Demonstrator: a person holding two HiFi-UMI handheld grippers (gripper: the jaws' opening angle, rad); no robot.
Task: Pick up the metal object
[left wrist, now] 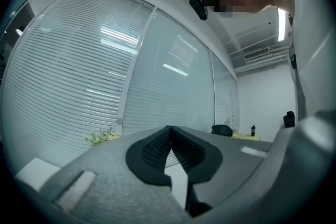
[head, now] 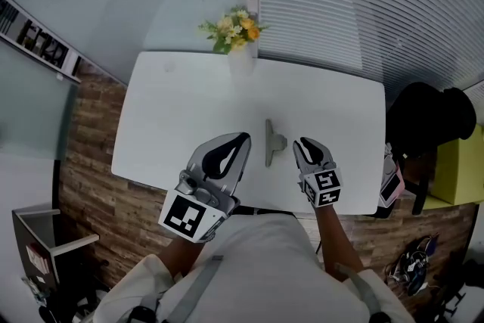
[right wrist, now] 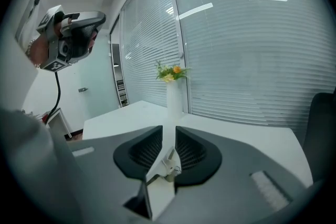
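1. showing no readable words, numbers or brand names anywhere.
2. bearing only black-and-white square markers, no lettering, on the left gripper [head: 242, 138] and the right gripper [head: 302, 144].
3. blurring the wall shelf [head: 38, 38] too much for reading anything there.

The left gripper [head: 240, 138] and right gripper [head: 305, 141] are grey with black-lined jaws.

Jaws together on left tool [head: 244, 138]; jaws apart on right tool [head: 302, 142]

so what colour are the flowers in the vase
Yellow and orange flowers, green leaves; clearest in the head view.
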